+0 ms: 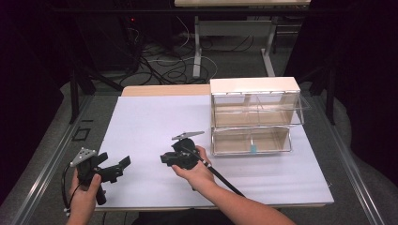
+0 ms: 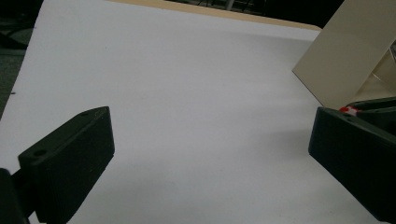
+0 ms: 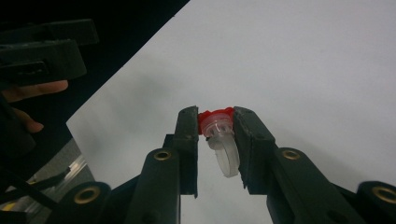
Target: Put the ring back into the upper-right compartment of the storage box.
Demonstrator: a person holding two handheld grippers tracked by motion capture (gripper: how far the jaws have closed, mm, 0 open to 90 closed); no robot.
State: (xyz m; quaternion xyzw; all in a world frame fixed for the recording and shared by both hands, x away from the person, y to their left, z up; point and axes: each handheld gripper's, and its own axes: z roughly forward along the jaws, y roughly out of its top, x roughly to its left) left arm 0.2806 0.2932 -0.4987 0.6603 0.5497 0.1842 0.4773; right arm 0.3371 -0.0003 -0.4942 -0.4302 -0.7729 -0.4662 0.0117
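My right gripper (image 3: pixel 215 114) is shut on a small clear tube with a red cap (image 3: pixel 219 135), which is pinched near the cap end between both jaws above the white sheet (image 3: pixel 303 60). In the high view the right gripper (image 1: pixel 165 159) is held at mid-table and points left. My left gripper (image 1: pixel 123 164) is near the front left corner of the table and points right. Its jaws stand wide apart with only bare sheet between them (image 2: pixel 205 140). A bit of the red cap (image 2: pixel 346 110) peeks out behind its right jaw.
A clear storage box with a white top (image 1: pixel 256 115) stands at the back right of the white sheet (image 1: pixel 155 122). Its lower drawer is pulled open and holds a small blue item (image 1: pixel 253 149). Its pale side panel (image 2: pixel 345 51) is close on the left gripper's right.
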